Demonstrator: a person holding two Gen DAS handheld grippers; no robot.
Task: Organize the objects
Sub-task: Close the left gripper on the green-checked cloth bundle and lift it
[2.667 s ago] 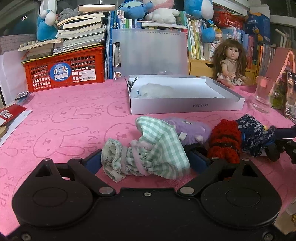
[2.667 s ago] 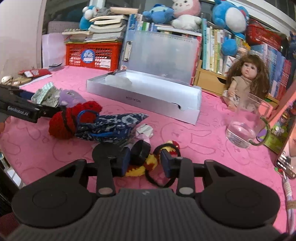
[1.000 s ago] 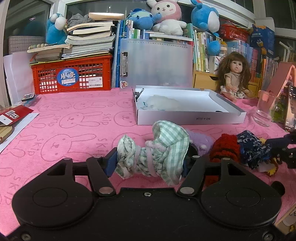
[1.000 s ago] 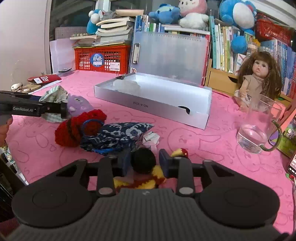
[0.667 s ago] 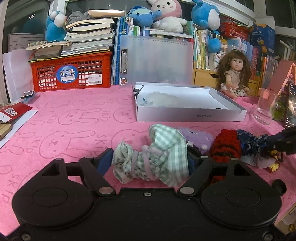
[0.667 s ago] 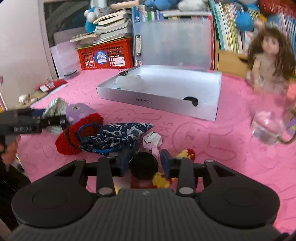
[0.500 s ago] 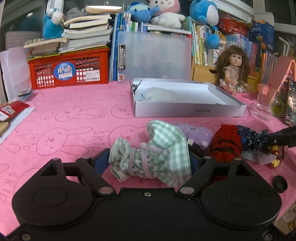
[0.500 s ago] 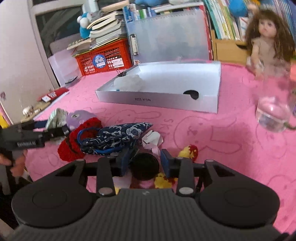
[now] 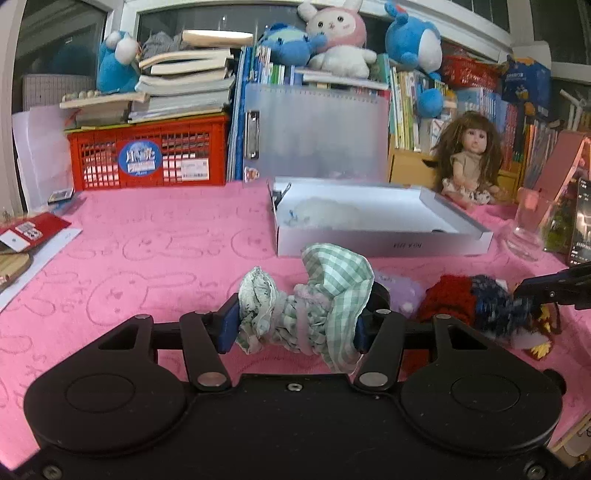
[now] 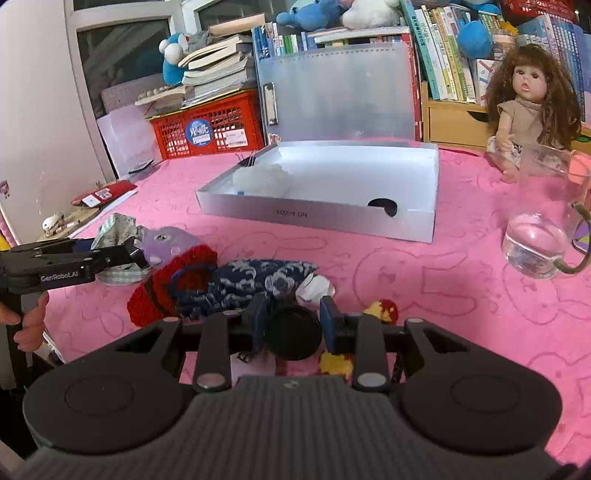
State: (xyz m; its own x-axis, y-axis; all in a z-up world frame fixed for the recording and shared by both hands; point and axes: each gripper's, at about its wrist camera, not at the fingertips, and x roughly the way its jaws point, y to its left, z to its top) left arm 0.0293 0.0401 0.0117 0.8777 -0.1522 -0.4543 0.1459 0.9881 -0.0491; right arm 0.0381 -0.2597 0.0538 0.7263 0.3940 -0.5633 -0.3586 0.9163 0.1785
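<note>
Left claw (image 9: 293,325) clamps the green checked cloth (image 9: 325,295) between its fingers.

Pretty even indoor light, bright enough, with soft shadows under the stuff on the pink tablecloth (image 9: 155,236). Heavy fisheye bending at the edges, corners go dark, and the background books (image 10: 436,48) look a bit soft.

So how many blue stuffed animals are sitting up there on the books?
3 whole ones: one on the book stack over the red crate, one lying beside the pink bunny, one right of it. A blue ball-like shape lower down may be another.
</note>
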